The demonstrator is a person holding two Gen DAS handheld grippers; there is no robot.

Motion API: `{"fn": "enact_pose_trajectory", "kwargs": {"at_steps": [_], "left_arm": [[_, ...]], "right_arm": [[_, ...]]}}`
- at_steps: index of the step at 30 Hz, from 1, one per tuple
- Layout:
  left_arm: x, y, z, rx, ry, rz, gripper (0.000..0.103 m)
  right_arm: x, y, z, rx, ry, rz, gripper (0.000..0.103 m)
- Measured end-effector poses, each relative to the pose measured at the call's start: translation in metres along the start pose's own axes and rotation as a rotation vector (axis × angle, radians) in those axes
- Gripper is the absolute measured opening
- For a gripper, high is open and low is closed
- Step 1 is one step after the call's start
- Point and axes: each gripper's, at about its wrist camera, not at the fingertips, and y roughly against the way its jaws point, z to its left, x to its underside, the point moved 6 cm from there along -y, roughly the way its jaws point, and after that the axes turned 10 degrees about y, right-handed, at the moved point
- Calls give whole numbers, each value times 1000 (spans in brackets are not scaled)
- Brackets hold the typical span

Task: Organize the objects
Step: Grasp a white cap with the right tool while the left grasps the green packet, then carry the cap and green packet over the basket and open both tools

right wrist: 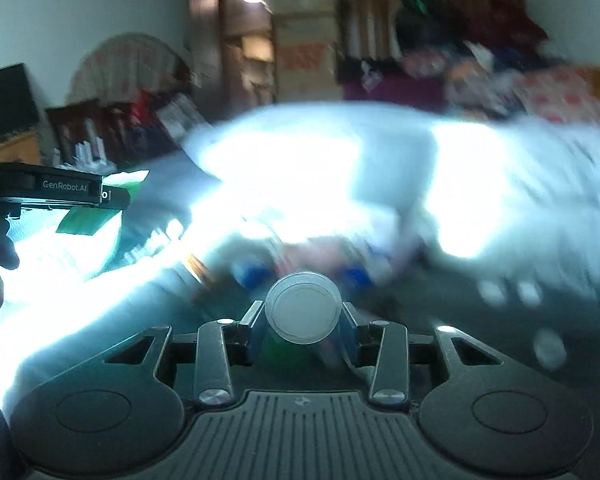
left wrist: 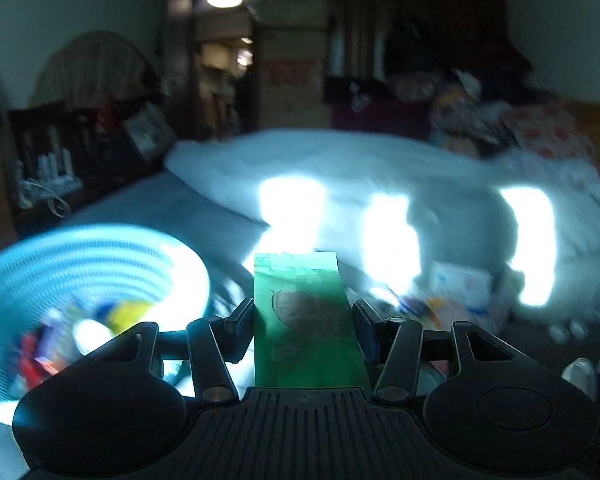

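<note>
My left gripper (left wrist: pixel 303 320) is shut on a flat green packet (left wrist: pixel 306 320) and holds it in the air beside a light blue woven basket (left wrist: pixel 100 256) at the lower left, which holds several small colourful items. My right gripper (right wrist: pixel 302 316) is shut on a small clear round container with a white lid (right wrist: pixel 303 309) that faces the camera. The left gripper (right wrist: pixel 60 190) with the green packet (right wrist: pixel 88 222) also shows at the far left of the right wrist view. Both views are blurred.
A bed with a white duvet (left wrist: pixel 340 168) fills the middle, with bright sun patches. Loose small items (left wrist: pixel 452 296) lie on the bed to the right. Shelves and clutter (left wrist: pixel 80 148) stand at the left, cartons and piled clothes at the back.
</note>
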Motion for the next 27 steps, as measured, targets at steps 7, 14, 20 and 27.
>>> {"fn": "enact_pose_trajectory", "kwargs": {"at_steps": [7, 14, 20, 27], "left_arm": [[-78, 0, 100, -197, 157, -80, 52], [-110, -3, 168, -273, 258, -82, 53], [-111, -8, 205, -301, 288, -61, 53], [-109, -14, 228, -311, 310, -47, 53]], "right_arm": [[-128, -6, 72, -133, 117, -176, 42], [-218, -41, 160, -320, 155, -171, 42], [-247, -73, 229, -409, 199, -120, 42], [-254, -90, 277, -444, 246, -82, 42]]}}
